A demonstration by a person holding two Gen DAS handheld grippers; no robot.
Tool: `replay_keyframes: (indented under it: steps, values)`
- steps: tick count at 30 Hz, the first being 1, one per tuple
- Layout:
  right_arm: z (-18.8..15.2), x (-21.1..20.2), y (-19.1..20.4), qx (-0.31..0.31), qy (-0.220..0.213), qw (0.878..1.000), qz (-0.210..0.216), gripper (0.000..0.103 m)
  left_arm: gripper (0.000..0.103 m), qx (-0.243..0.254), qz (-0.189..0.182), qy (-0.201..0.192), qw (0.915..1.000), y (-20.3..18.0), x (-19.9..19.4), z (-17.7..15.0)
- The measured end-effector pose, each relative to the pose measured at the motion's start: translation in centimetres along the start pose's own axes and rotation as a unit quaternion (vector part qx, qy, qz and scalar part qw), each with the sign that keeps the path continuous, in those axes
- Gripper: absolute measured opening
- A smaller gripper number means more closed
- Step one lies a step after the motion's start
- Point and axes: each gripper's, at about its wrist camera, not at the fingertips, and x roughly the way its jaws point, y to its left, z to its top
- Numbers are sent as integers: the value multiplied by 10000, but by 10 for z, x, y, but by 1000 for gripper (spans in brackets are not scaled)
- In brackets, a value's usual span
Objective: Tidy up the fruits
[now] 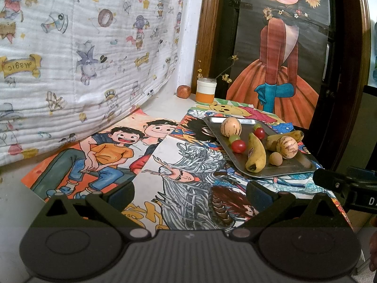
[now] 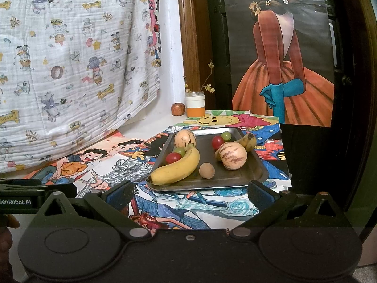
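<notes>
A metal tray (image 2: 256, 176) (image 1: 294, 168) lies on drawn posters and holds the fruit. On it are a large banana (image 2: 176, 168) (image 1: 255, 153), a smaller banana (image 2: 247, 141) (image 1: 285, 138), two striped melons (image 2: 233, 155) (image 2: 185, 138) (image 1: 287, 147) (image 1: 231, 127), a round brown fruit (image 2: 206, 170) (image 1: 275, 158), red tomatoes (image 2: 173, 157) (image 2: 217, 142) (image 1: 238, 146) and green grapes (image 2: 226, 135) (image 1: 234, 138). My left gripper (image 1: 190, 194) is open, left of and short of the tray, nothing between its fingers. My right gripper (image 2: 190, 192) is open just before the tray's near edge.
A red apple (image 2: 178, 109) (image 1: 183, 91) and a white and orange jar (image 2: 195, 106) (image 1: 206, 89) with twigs stand in the back corner. A printed cloth (image 1: 82, 47) hangs at left. A painted poster (image 2: 282, 70) covers the dark door behind. The table edge drops off at right.
</notes>
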Motion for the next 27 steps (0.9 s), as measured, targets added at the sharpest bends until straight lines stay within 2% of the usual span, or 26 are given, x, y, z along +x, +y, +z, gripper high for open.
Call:
replay_keyframes:
  steps: [27]
  values:
    - [-5,2,3,28,64,10000,2,102,103,4,35,70,10000,-2,3,-1]
